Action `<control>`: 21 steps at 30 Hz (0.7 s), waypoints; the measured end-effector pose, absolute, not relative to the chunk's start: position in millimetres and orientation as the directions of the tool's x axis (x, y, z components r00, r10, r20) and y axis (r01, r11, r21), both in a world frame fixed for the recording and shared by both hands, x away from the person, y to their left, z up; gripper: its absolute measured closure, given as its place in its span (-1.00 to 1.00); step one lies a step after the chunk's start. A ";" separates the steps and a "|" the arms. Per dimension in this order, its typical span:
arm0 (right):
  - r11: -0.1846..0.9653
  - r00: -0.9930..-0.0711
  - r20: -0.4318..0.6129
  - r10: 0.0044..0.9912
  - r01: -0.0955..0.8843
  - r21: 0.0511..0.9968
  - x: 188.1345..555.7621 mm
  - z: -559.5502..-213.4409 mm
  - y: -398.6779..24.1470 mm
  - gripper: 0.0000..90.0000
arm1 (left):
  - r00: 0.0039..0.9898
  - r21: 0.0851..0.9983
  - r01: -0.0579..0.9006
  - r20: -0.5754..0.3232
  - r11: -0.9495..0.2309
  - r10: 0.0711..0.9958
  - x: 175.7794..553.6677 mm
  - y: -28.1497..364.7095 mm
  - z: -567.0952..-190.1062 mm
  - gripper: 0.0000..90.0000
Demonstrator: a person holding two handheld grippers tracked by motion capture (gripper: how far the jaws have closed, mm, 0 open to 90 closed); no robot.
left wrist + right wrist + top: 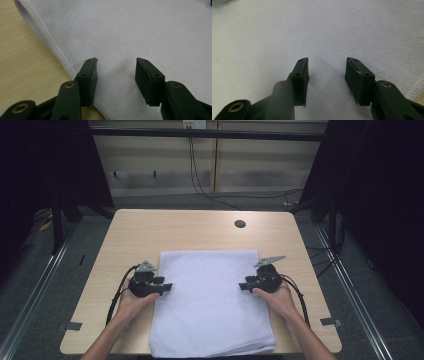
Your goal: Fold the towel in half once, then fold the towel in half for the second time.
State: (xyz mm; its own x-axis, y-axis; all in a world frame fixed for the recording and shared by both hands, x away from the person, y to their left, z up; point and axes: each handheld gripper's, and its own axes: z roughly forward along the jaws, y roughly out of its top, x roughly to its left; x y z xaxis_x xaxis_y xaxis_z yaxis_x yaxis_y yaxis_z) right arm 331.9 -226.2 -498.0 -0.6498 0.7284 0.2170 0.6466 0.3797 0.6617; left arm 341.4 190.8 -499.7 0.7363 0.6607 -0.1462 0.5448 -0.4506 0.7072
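Fingers (91, 75) of your left gripper (161, 286) stand apart over the hemmed left edge of the white towel (210, 300), with nothing clamped between them. Fingers (357, 80) of your right gripper (245, 285) are likewise parted above the cloth near its right edge, gripping nothing. Your hands hold both tools low, pointing inward at each other across the fabric. That towel lies folded flat on the pale wooden worktop (130, 235), its near edge at your side. Farther off, a round cable hole (240, 224) sits in the worktop beyond the cloth.
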 end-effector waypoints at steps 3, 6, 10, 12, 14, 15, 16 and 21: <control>0.414 -0.663 0.195 0.722 0.641 0.646 318.9 -495.3 -224.4 0.20 | 0.759 0.700 0.529 -0.137 -0.480 0.636 326.9 191.4 -498.3 0.16; 0.418 -0.674 0.210 0.708 0.640 0.644 304.2 -495.1 -224.9 0.20 | 0.768 0.697 0.531 -0.156 -0.482 0.621 312.9 195.7 -497.6 0.16; 0.441 -0.690 0.231 0.686 0.646 0.623 286.5 -492.3 -224.8 0.21 | 0.790 0.684 0.524 -0.166 -0.508 0.591 291.1 199.3 -494.9 0.15; 0.453 -0.699 0.238 0.674 0.646 0.614 278.8 -491.2 -225.1 0.21 | 0.787 0.683 0.536 -0.191 -0.496 0.587 283.8 201.6 -494.3 0.11; 0.465 -0.706 0.260 0.659 0.654 0.597 274.2 -489.4 -225.4 0.19 | 0.797 0.683 0.528 -0.195 -0.505 0.571 282.3 204.3 -493.4 0.08; 0.477 -0.717 0.260 0.647 0.646 0.596 274.2 -488.7 -225.9 0.16 | 0.793 0.685 0.533 -0.200 -0.497 0.575 283.6 206.3 -492.3 0.06; 0.480 -0.717 0.254 0.650 0.646 0.594 274.6 -486.9 -226.7 0.15 | 0.782 0.687 0.545 -0.210 -0.480 0.587 286.3 208.2 -490.8 0.02; 0.372 -0.658 0.233 0.716 0.642 0.670 299.7 -474.6 -250.1 0.17 | 0.755 0.719 0.536 -0.174 -0.442 0.633 316.9 214.0 -475.9 -0.02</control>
State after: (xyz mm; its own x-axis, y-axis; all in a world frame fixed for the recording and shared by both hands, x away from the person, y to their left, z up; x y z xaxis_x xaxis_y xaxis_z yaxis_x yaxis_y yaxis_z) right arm 299.7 -250.1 -474.6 -0.6580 0.7160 0.2333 0.6422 0.3716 0.6704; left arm 316.9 214.0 -475.9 0.7546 0.6327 -0.1740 0.5362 -0.4418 0.7193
